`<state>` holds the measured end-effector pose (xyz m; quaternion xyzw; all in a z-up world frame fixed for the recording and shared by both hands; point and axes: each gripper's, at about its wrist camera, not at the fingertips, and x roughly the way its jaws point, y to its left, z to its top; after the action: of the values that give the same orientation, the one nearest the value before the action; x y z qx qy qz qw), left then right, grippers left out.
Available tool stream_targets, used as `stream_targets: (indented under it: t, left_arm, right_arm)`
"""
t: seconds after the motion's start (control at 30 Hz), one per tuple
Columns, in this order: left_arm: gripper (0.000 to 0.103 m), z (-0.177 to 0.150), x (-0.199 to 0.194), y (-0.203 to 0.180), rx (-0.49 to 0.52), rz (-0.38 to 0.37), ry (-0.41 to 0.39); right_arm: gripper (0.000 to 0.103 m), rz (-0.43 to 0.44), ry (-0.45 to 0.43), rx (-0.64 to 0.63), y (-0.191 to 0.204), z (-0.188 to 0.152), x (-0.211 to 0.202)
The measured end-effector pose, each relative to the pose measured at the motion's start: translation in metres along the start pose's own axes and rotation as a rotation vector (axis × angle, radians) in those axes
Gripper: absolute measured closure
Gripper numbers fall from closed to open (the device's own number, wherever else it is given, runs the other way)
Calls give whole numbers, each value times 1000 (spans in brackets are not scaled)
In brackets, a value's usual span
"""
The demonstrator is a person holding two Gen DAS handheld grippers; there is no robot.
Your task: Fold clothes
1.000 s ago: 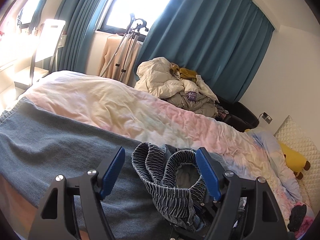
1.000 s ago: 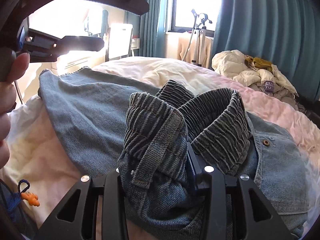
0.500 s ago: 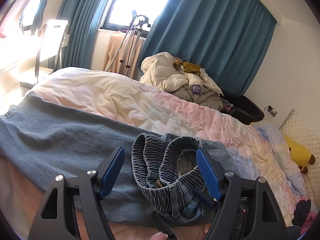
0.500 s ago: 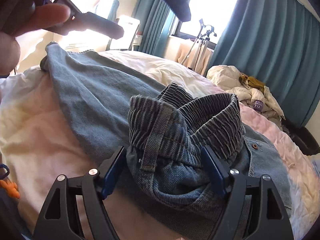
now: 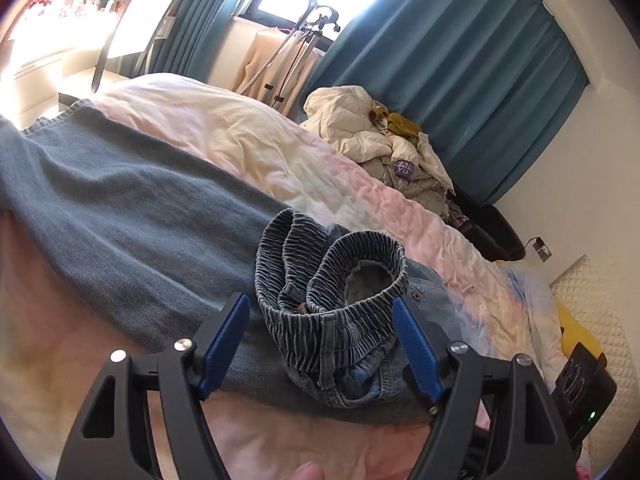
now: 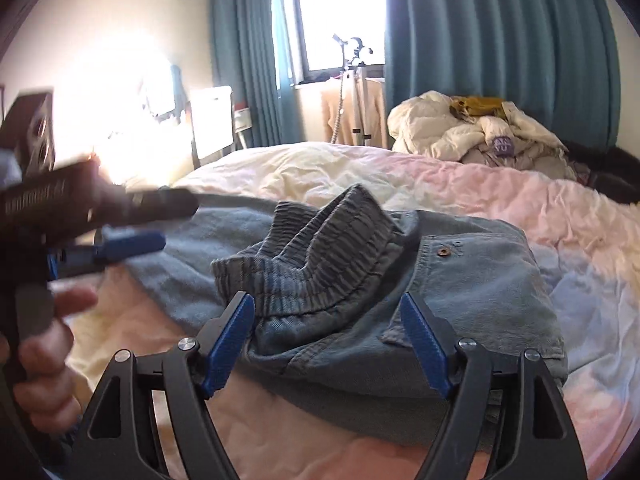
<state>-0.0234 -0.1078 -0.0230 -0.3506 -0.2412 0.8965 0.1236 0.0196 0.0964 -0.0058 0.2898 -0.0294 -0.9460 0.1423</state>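
A pair of blue jeans [image 5: 120, 208] lies across the bed, legs stretched to the left. Its elastic waistband [image 5: 332, 280] stands bunched up in loops on top of the denim. My left gripper [image 5: 320, 344] is open, and the waistband bunch sits between its blue pads [image 5: 224, 344] without being pinched. In the right wrist view the jeans [image 6: 480, 280] and the slumped waistband [image 6: 312, 248] lie just beyond my right gripper [image 6: 326, 340], which is open and holds nothing. The left gripper [image 6: 132, 240] shows blurred at the left of that view, with a hand [image 6: 44, 352] on it.
A pink and cream quilt [image 5: 280, 152] covers the bed. A heap of cream jackets [image 5: 376, 136] lies at the far side. Teal curtains [image 5: 460, 80], a stand [image 5: 296, 48] by the window, a chair [image 5: 132, 32] and a yellow plush toy [image 5: 576, 336] surround the bed.
My right gripper has opened, let go of the waistband and drawn back, and the bunch has slumped onto the jeans. The left gripper has sunk a little and stays open.
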Motion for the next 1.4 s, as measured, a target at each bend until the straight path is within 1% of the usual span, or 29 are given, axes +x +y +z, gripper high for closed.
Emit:
stream_targets:
  t: [0.03, 0.1, 0.2, 0.27, 0.33, 0.43, 0.5, 0.53, 0.63, 0.67, 0.7, 0.77, 0.8, 0.83, 0.93, 1.07, 1.13, 1.23, 1.33, 1.4]
  left_arm:
    - [27, 0, 4, 2, -15, -5, 8]
    - [27, -1, 12, 7, -41, -12, 28]
    - [27, -6, 28, 15, -76, 2, 99]
    - [27, -10, 40, 21, -108, -17, 156]
    - [27, -12, 44, 23, -120, -28, 168]
    - [27, -11, 50, 25, -131, -57, 176]
    - [27, -12, 57, 25, -141, -67, 198]
    - [27, -14, 59, 26, -146, -68, 211]
    - [27, -17, 65, 28, -159, -75, 223]
    - [27, -17, 66, 28, -161, -70, 220]
    - [27, -18, 69, 28, -164, -66, 222]
    - [27, -20, 73, 28, -171, -79, 234]
    - [28, -21, 73, 28, -174, -88, 232]
    - [34, -21, 73, 27, -172, -95, 224]
    - [36, -18, 74, 29, -188, -105, 198]
    - [39, -16, 77, 41, -265, -129, 177]
    - [41, -15, 78, 43, -273, -122, 171]
    - [42, -16, 80, 43, -271, -110, 175]
    - [42, -16, 81, 42, -266, -104, 174]
    - [42, -16, 83, 43, -267, -96, 175]
  right_arm:
    - [27, 0, 1, 41, -9, 6, 1]
    - [27, 10, 12, 77, -20, 20, 5]
    - [27, 9, 47, 74, -25, 43, 18]
    - [27, 14, 84, 75, -27, 58, 34]
    - [28, 42, 160, 101, -33, 69, 59]
    - [33, 59, 236, 165, -43, 76, 87]
    - [46, 53, 299, 210, -50, 78, 105]
    - [49, 37, 330, 212, -50, 77, 112]
    - [68, -27, 328, 128, -41, 83, 119]
    - [80, -48, 324, 83, -36, 86, 119]
    - [84, -58, 325, 48, -31, 88, 120]
    - [87, -32, 309, 7, -23, 96, 121]
    - [88, -20, 291, -15, -19, 101, 120]
    - [88, -13, 277, -39, -14, 106, 119]
    - [89, 16, 254, -77, 0, 121, 122]
    - [90, 27, 264, -104, 11, 127, 144]
    - [90, 32, 269, -118, 16, 130, 154]
    - [90, 26, 295, -132, 13, 116, 181]
    - [89, 39, 311, -101, 3, 100, 199]
    - [85, 56, 301, -74, 1, 95, 205]
